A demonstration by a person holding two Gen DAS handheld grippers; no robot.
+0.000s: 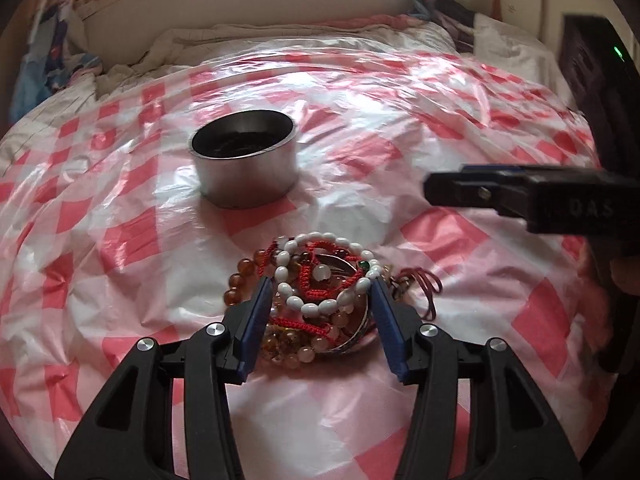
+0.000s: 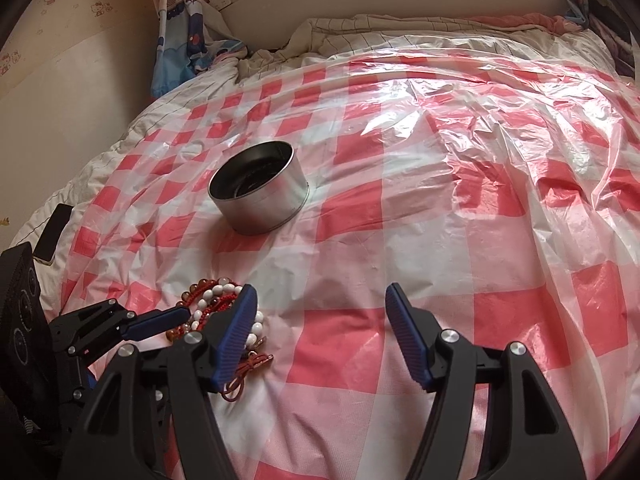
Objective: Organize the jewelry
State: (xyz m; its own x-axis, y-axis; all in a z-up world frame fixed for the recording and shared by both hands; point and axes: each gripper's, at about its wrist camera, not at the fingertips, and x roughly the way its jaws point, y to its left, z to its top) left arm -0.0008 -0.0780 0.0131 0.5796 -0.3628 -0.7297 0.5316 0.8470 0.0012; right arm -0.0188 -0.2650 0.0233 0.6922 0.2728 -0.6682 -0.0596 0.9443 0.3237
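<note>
Beads (image 1: 320, 300) sat tangled, slippery and loose, low in frame between my open left tongs (image 1: 318, 300); I judged the red cord (image 1: 312, 286) the best hold. My right tongs (image 2: 320, 300) were open, empty.

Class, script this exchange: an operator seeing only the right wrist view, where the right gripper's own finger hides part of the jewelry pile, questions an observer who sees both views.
Operator: My view hides part of the heap of beaded bracelets. How does the left gripper stand to it?
Observer: It straddles the heap, jaws apart, with one of its blue pads on each side.
Operator: Is there anything in the heap besides beads and red cord?
Observer: Yes, a silver metal bangle lies low at the heap's right edge, beneath the white bead bracelet.
</note>
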